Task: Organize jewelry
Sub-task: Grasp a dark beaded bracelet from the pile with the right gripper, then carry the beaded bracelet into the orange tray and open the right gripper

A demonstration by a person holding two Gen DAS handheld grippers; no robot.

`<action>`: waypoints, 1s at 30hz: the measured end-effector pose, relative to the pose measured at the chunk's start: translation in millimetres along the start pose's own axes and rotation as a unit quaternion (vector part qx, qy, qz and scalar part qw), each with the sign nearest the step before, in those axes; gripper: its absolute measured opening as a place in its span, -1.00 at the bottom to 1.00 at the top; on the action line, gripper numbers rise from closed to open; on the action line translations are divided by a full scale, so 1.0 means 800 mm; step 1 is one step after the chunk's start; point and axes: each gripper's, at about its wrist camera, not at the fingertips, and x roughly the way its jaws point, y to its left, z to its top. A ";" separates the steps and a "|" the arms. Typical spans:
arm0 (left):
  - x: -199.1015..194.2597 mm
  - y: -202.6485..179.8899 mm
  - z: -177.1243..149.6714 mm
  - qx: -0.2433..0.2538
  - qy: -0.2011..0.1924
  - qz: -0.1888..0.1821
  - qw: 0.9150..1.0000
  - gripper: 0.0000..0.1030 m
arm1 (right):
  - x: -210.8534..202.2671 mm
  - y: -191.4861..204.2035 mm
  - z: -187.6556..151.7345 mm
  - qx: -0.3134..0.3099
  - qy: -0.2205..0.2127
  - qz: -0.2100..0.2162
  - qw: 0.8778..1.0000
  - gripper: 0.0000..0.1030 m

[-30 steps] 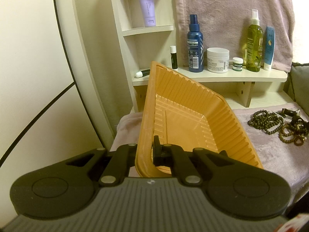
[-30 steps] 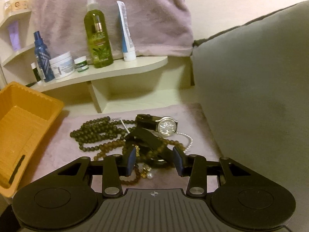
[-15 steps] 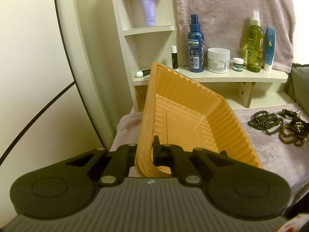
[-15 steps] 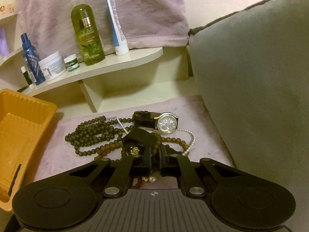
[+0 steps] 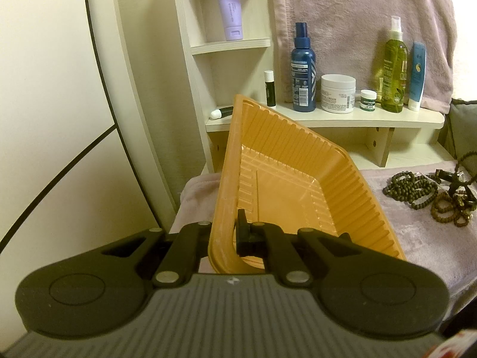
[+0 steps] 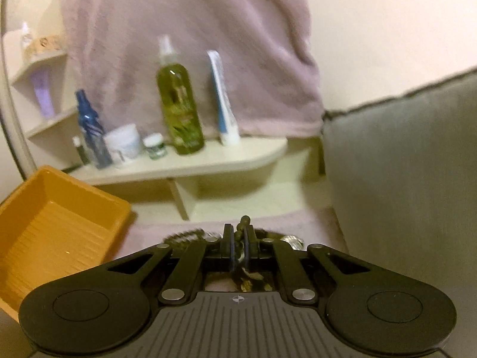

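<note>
My left gripper (image 5: 231, 237) is shut on the near rim of an orange plastic tray (image 5: 286, 185) and holds it tilted on the mauve cloth (image 5: 417, 238). The tray also shows in the right wrist view (image 6: 53, 232), at the left. A heap of bead strands (image 5: 417, 189) lies on the cloth to the tray's right. My right gripper (image 6: 238, 247) is shut on a dark bead strand (image 6: 243, 223) and holds it lifted; more jewelry hangs below the jaws. The right wrist view is blurred.
A cream shelf (image 5: 328, 119) behind holds a blue spray bottle (image 5: 303, 68), a white cream jar (image 5: 338, 93), a green oil bottle (image 6: 179, 107) and a blue-white tube (image 6: 223, 101). A grey cushion (image 6: 402, 164) stands at the right. A pink towel (image 5: 357, 15) hangs behind.
My right gripper closed on the jewelry heap and has risen with a bead strand, tilting upward. My left gripper and the tray have stayed put.
</note>
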 end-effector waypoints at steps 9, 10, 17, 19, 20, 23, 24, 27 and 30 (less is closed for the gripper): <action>0.000 0.000 0.000 -0.001 0.000 0.000 1.000 -0.92 | -0.007 0.036 0.014 -0.012 0.004 0.053 0.999 -0.88; 0.000 0.000 0.000 -0.002 0.000 0.000 1.000 -0.92 | -0.007 0.043 0.014 -0.013 0.009 0.070 0.997 -0.88; -0.001 0.000 0.000 -0.003 0.000 0.000 1.000 -0.92 | 0.006 0.116 0.009 -0.035 0.054 0.198 0.978 -0.88; 0.000 0.001 0.001 -0.004 0.000 0.000 1.000 -0.92 | 0.013 0.139 0.003 -0.043 0.071 0.230 0.970 -0.88; 0.000 0.001 0.001 -0.005 0.000 0.000 1.000 -0.92 | 0.017 0.151 0.000 -0.048 0.081 0.245 0.965 -0.88; 0.000 0.001 0.000 -0.005 0.000 0.000 1.000 -0.92 | 0.026 0.181 -0.012 -0.073 0.099 0.273 0.954 -0.88; 0.000 0.001 0.000 -0.005 0.000 0.000 1.000 -0.92 | 0.028 0.191 -0.018 -0.081 0.104 0.280 0.951 -0.88; 0.000 0.001 0.000 -0.006 0.000 -0.001 1.000 -0.92 | 0.035 0.211 -0.028 -0.094 0.115 0.295 0.944 -0.88; 0.000 0.002 0.000 -0.008 0.000 -0.001 1.000 -0.92 | 0.041 0.223 -0.032 -0.103 0.120 0.303 0.940 -0.88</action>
